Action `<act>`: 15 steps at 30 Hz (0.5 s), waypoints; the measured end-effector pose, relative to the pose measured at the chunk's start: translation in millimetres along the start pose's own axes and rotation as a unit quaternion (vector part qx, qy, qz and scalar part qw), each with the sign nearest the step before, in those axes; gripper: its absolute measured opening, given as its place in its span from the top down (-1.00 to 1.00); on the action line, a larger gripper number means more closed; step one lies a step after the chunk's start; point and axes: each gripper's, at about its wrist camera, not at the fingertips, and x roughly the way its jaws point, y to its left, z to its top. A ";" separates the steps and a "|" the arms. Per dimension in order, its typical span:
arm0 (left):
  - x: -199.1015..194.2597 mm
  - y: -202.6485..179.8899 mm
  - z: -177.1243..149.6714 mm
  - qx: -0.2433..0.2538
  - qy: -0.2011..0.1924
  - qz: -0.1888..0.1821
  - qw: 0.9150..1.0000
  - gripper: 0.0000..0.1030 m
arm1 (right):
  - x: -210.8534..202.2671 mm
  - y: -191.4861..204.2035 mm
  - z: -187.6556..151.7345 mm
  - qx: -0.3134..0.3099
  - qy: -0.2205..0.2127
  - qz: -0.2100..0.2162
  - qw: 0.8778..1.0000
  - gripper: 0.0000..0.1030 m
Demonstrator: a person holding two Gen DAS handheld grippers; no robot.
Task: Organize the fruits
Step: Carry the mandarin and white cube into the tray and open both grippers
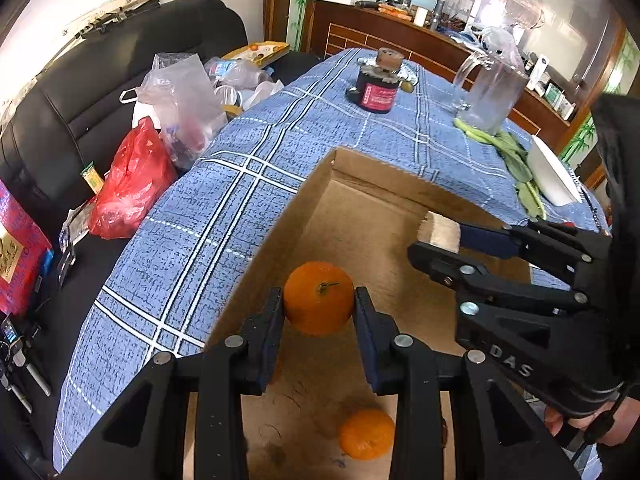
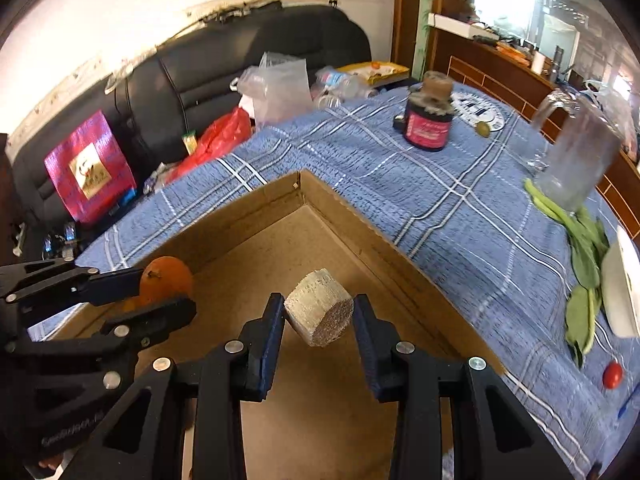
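Note:
My left gripper is shut on an orange and holds it above the open cardboard box. A second orange lies on the box floor below. My right gripper is shut on a pale cut sugarcane chunk over the same box. The right gripper also shows in the left wrist view with the chunk. The left gripper shows in the right wrist view, holding the orange.
The box sits on a blue plaid tablecloth. On it stand a dark jar, a clear pitcher, leafy greens, a white dish and a cherry tomato. A black sofa with bags stands left.

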 end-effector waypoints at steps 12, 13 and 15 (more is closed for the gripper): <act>21.2 10.5 3.8 -0.008 0.022 0.000 1.000 0.35 | 30.0 -7.6 7.3 0.002 0.037 -0.011 0.999 0.26; 22.8 10.4 3.2 -0.008 0.024 0.002 1.000 0.35 | 29.8 -7.3 6.6 0.003 0.036 -0.011 0.999 0.26; 24.5 9.8 2.3 -0.008 0.026 0.003 1.000 0.35 | 29.8 -7.6 6.4 0.005 0.037 -0.012 0.999 0.26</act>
